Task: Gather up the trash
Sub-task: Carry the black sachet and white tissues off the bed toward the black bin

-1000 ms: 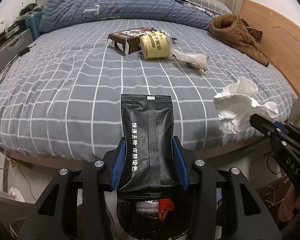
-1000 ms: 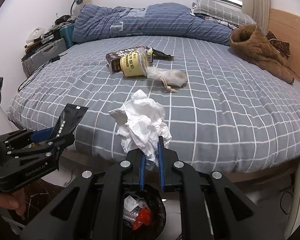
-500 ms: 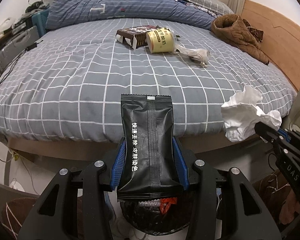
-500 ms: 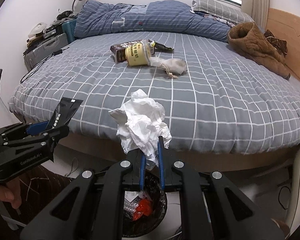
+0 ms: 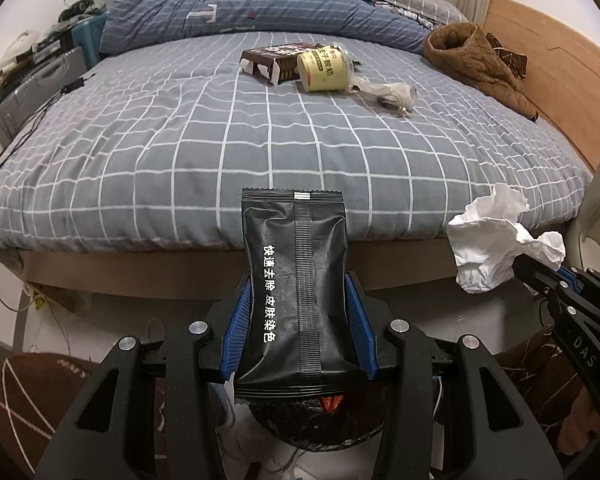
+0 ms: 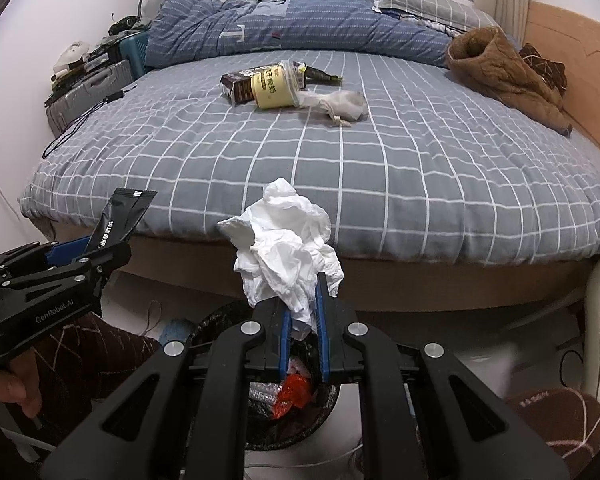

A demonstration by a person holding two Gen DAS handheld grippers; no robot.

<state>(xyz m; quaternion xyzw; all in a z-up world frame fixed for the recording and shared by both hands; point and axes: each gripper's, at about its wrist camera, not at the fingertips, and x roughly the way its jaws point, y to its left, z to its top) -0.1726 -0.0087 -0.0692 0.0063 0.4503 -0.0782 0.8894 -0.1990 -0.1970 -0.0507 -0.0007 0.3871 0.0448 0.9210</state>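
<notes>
My left gripper (image 5: pixel 296 312) is shut on a black foil packet (image 5: pixel 296 280) with white lettering, held upright above a black-lined trash bin (image 5: pixel 316 428). My right gripper (image 6: pixel 302 304) is shut on a crumpled white tissue (image 6: pixel 284 248), held over the same bin (image 6: pixel 288 400), which holds red and clear wrappers. Each gripper shows in the other's view: the right one (image 5: pixel 540 276) with the tissue (image 5: pixel 496 240), the left one (image 6: pixel 84 256) with the packet (image 6: pixel 120 216). On the bed lie a brown carton (image 6: pixel 240 84), a yellow cup (image 6: pixel 274 90) and a grey pouch (image 6: pixel 340 106).
The grey checked bed (image 6: pixel 380 168) fills the view ahead, its wooden edge just beyond the bin. A brown jacket (image 6: pixel 504 72) lies at the right by the headboard. A suitcase (image 6: pixel 84 92) stands at the left. Brown patterned slippers (image 5: pixel 32 396) sit on the floor.
Both grippers have pulled back from the bed and dropped lower, still holding the packet and the tissue. The bin now shows more fully under them.
</notes>
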